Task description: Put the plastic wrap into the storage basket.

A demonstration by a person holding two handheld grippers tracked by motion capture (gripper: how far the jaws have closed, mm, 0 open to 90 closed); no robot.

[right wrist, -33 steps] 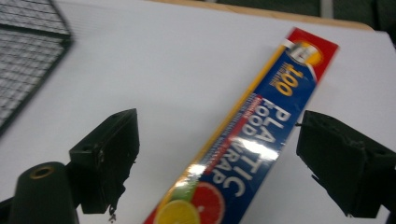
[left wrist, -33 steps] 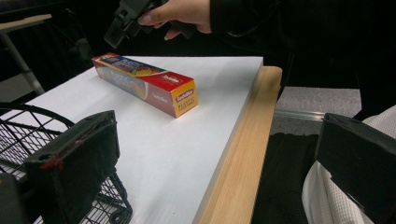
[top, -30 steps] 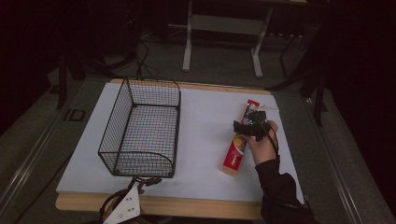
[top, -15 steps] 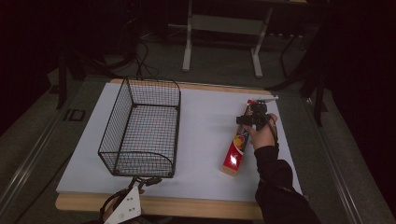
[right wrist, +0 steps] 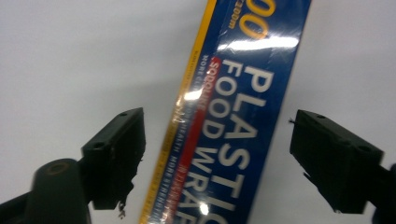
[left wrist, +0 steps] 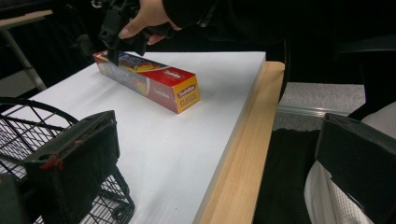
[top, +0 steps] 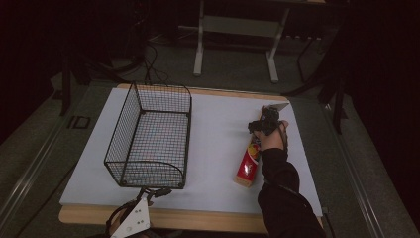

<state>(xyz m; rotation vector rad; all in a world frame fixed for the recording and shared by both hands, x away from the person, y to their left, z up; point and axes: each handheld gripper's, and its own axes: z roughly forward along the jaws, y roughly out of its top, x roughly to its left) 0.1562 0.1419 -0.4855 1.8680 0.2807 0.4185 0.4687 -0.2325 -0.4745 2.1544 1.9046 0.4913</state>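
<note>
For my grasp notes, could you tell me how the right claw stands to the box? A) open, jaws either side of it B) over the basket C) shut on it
A: the right claw straddles the box, with gaps beside both jaws.

Wire basket (top: pixel 151 136) left of wrap box (top: pixel 247 161)

The plastic wrap box (right wrist: pixel 233 116) looks like printed cardboard with a glossy, light-catching film, while the matt black jaws of the right gripper (right wrist: pixel 215 163) seem to be hard plastic with slightly frayed pad edges. The basket (top: pixel 151 136) is thin black wire mesh. The table (left wrist: pixel 243 154) has a smooth, matt white top and a pale wooden edge with visible grain.
</note>
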